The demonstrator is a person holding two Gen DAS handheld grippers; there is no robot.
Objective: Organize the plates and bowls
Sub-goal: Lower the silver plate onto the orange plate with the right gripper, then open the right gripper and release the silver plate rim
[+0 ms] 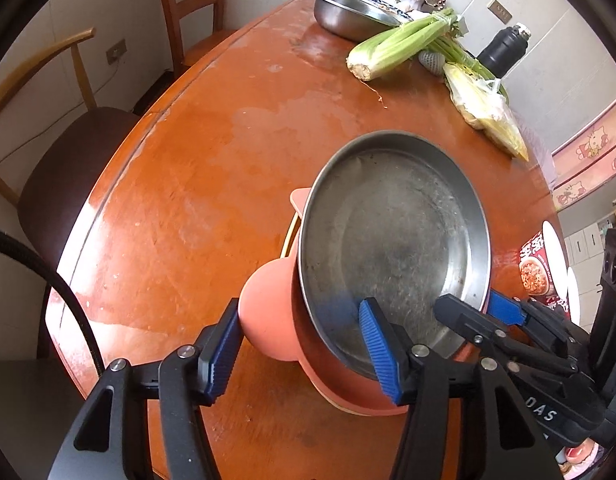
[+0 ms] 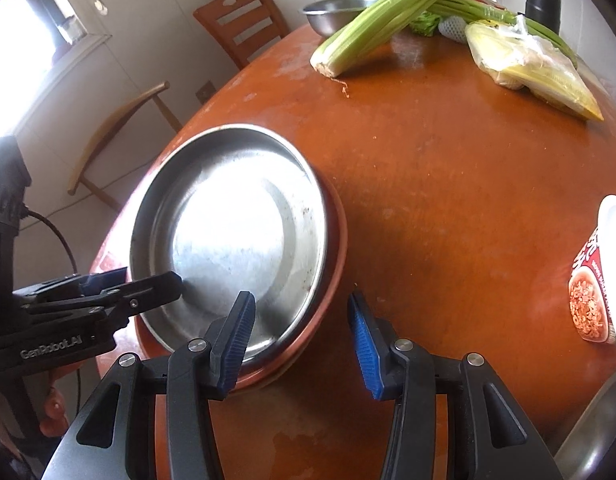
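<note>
Orange wooden tabletop [image 1: 187,200] is carrying a steel plate [image 1: 392,248] nested in a salmon-pink bowl [image 1: 267,320]. Left claw [image 1: 303,350] is spreading wide, straddling the bowl's near wall. Right claw [image 2: 301,338] is spreading too, its fingers astride the stack's rim. Celery [image 1: 400,46] and a steel basin [image 1: 348,12] are lying well ahead. Stacking step likely under way; next, closing on the rim squarely.

Pink plate [image 1: 267,320] mostly hidden beneath steel plate [image 1: 392,240].
</note>
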